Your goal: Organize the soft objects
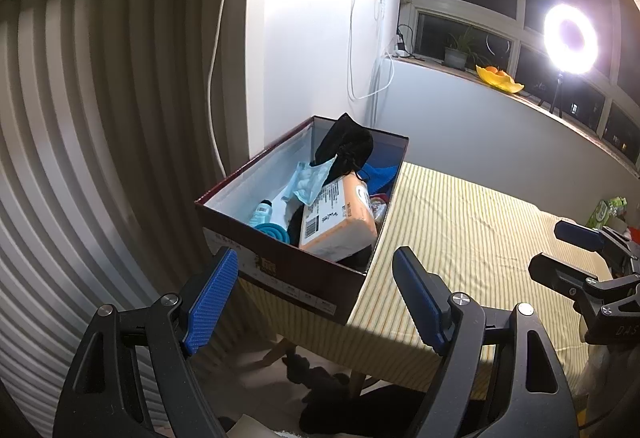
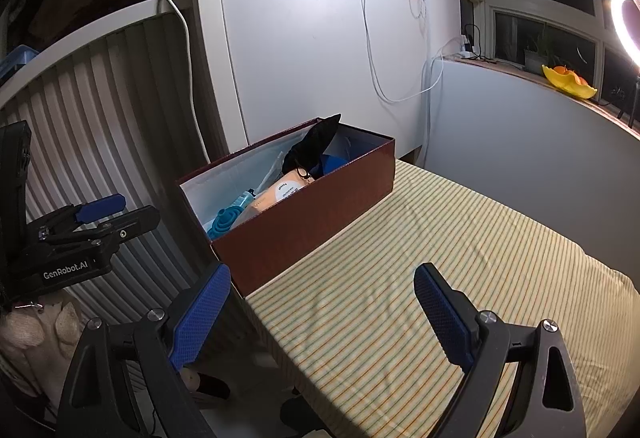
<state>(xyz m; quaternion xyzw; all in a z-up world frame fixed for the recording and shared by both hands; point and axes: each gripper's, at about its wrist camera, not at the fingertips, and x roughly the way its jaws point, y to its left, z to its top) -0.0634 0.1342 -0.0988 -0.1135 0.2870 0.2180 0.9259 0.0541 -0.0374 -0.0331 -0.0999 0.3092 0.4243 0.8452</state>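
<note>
Left gripper [image 1: 316, 302]: I see it spread wide, nothing between its pads, hovering at 6 o'clock of the box.
Box [image 1: 288, 270]: sits on the desk's left corner, at 10 o'clock from my right gripper.
Box contents: black cloth [image 1: 348, 148], blue mask [image 1: 310, 180], orange tissue pack [image 1: 340, 218], all inside, piled loosely.
Desk [image 2: 460, 238]: striped cover, bare right of the box.
Right gripper [image 2: 322, 312]: wide apart, holding nothing.
Progress: I judge the gathering nearly done; perhaps only tidying remains.
</note>
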